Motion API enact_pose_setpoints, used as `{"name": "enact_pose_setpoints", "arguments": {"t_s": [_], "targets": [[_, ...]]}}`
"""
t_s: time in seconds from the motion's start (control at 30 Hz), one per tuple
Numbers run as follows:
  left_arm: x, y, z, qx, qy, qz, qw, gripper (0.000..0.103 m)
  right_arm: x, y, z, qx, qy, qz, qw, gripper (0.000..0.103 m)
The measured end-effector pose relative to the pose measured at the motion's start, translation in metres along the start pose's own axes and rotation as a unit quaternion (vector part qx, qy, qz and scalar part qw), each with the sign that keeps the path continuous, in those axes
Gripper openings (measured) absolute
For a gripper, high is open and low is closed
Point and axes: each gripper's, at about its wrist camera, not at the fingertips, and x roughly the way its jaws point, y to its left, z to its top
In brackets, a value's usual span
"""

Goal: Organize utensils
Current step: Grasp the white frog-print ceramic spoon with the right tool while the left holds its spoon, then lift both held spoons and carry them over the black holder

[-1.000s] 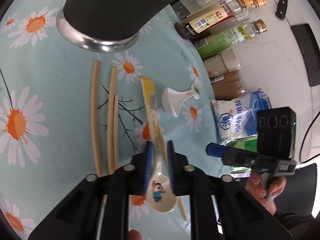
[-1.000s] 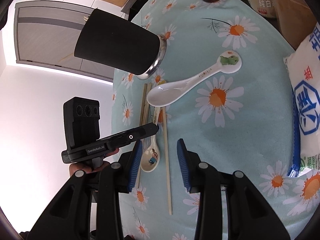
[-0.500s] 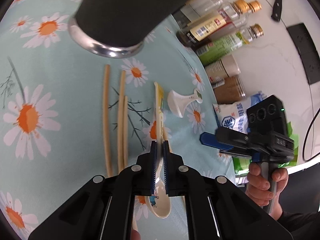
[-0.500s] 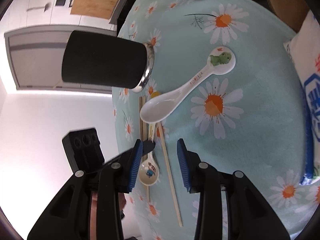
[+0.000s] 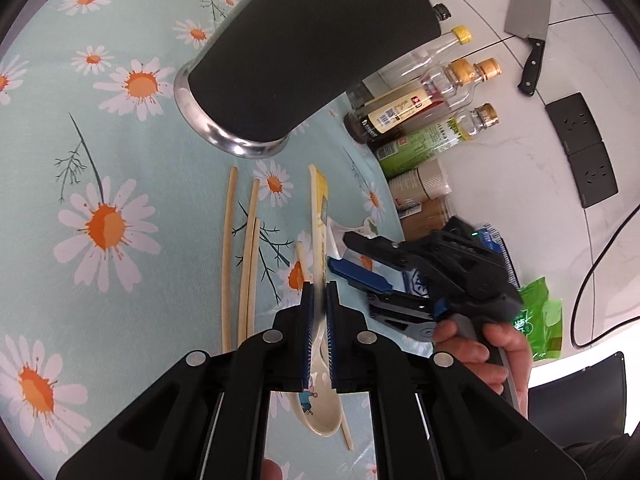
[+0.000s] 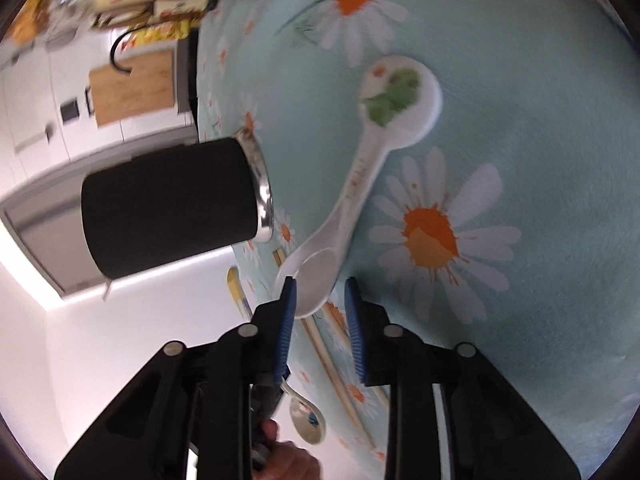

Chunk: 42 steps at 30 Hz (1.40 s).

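Observation:
My left gripper [image 5: 318, 300] is shut on the handle of a cream cartoon spoon [image 5: 320, 240], held above the daisy cloth; its bowl [image 5: 318, 416] hangs below the fingers. Three chopsticks [image 5: 240, 264] lie on the cloth to its left, and another lies under the spoon. The black utensil cup [image 5: 308, 52] with a steel base stands beyond. My right gripper [image 6: 320, 292] is open, its fingers either side of the bowl of a white spoon [image 6: 360, 184] with a green picture on its handle end. The cup also shows in the right wrist view [image 6: 168, 208].
Sauce bottles [image 5: 420, 108] and spice jars [image 5: 420, 188] line the cloth's far right edge. A salt bag and a green packet [image 5: 536, 320] lie beyond the right gripper. A cleaver [image 5: 528, 32] and wall sockets are on the white counter.
My left gripper shut on the cartoon spoon's handle and lifted it off the cloth. My right gripper moved forward and down to the white spoon's bowl.

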Motion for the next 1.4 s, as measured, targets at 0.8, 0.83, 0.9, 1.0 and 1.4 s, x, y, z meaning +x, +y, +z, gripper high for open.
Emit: {"name": "enact_pose_setpoints", "arguments": {"t_s": [0.8,0.83,0.9,1.0,1.4], "targets": [[-0.019,-0.01,-0.007,0.019,-0.034,0.006,0.9992,0.005,0.001,0.055,-0.018,-0.201,-0.043,-0.112,0.972,0.004],[-0.021,-0.01,-0.007,0.021,-0.037,0.005,0.9991,0.005,0.001,0.062,-0.021,-0.229,-0.044,-0.121,0.965,0.004],[-0.024,-0.013,-0.006,0.026,-0.042,0.001,0.9988,0.005,0.0,0.078,-0.03,-0.281,-0.044,-0.139,0.949,0.004],[-0.03,-0.018,-0.005,0.032,-0.055,0.001,0.998,0.005,0.003,0.098,-0.044,-0.351,-0.035,-0.161,0.922,0.004],[-0.075,-0.059,0.003,0.104,-0.146,0.028,0.9834,0.005,-0.001,0.161,-0.102,-0.539,-0.037,-0.192,0.819,0.004]]}}
